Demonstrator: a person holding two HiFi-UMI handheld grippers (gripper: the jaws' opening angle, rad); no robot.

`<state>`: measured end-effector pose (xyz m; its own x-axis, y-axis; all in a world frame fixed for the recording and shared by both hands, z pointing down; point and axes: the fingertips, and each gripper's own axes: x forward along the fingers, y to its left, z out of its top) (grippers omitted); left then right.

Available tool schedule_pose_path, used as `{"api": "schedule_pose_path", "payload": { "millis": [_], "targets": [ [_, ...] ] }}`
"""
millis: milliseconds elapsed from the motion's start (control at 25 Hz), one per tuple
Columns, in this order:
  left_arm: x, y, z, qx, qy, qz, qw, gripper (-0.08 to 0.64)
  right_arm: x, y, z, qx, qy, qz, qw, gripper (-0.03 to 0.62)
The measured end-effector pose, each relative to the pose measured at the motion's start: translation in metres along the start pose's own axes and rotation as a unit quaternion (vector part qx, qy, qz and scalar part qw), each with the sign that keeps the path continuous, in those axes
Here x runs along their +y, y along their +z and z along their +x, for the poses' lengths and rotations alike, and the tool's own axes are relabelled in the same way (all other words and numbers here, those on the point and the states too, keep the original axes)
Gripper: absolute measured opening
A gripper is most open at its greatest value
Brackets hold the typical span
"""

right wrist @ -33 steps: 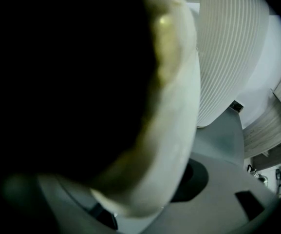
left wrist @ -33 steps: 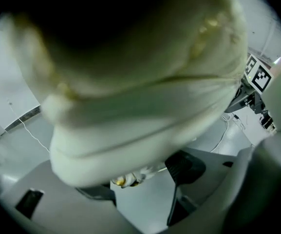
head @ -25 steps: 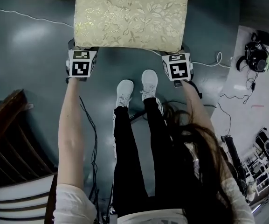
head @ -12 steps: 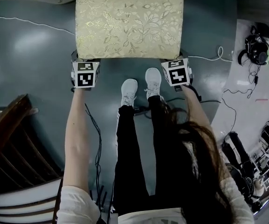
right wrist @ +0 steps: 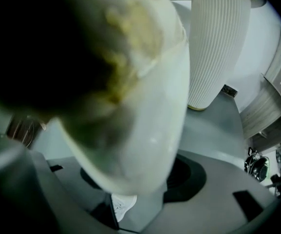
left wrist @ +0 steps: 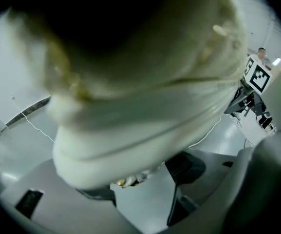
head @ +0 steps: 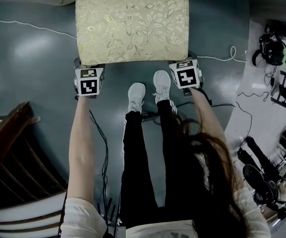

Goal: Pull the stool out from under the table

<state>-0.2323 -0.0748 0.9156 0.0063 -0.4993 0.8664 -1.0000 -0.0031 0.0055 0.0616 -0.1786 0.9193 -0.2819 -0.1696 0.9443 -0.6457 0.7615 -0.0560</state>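
Note:
The stool (head: 133,24) has a cream cushion with a leaf pattern and stands on the grey floor ahead of my feet. My left gripper (head: 88,80) sits at its near left corner, my right gripper (head: 185,74) at its near right corner. In the left gripper view the cushion's corner (left wrist: 130,130) fills the space between the jaws of the left gripper (left wrist: 140,191), which is shut on it. In the right gripper view the right gripper (right wrist: 140,196) has the other corner (right wrist: 145,130) between its jaws. They have just been closing and press on it.
A white ribbed table pedestal (right wrist: 218,43) stands beyond the stool. My white shoes (head: 135,97) are just behind the stool's near edge. A dark wooden chair (head: 9,152) is at the left. Cables (head: 98,148) and gear (head: 271,48) lie on the floor at the right.
The stool and both grippers sit slightly further left in the head view, still together. The right gripper's marker cube has tilted a little.

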Motion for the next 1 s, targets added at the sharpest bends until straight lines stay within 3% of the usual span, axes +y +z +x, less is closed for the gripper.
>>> {"api": "schedule_pose_path", "payload": {
  "millis": [880,1000],
  "targets": [
    [-0.0005,-0.0029,-0.0036,0.019,0.002,-0.01,0.9998,0.341,0.0017,-0.0055,-0.0061,0.029,0.006,-0.008,1.0,0.255],
    [0.0002,-0.0042,-0.0053,0.024,0.004,-0.008,0.9997,0.341,0.0023,-0.0049,-0.0079,0.033,0.009,-0.028,0.999,0.25]
  ]
}}
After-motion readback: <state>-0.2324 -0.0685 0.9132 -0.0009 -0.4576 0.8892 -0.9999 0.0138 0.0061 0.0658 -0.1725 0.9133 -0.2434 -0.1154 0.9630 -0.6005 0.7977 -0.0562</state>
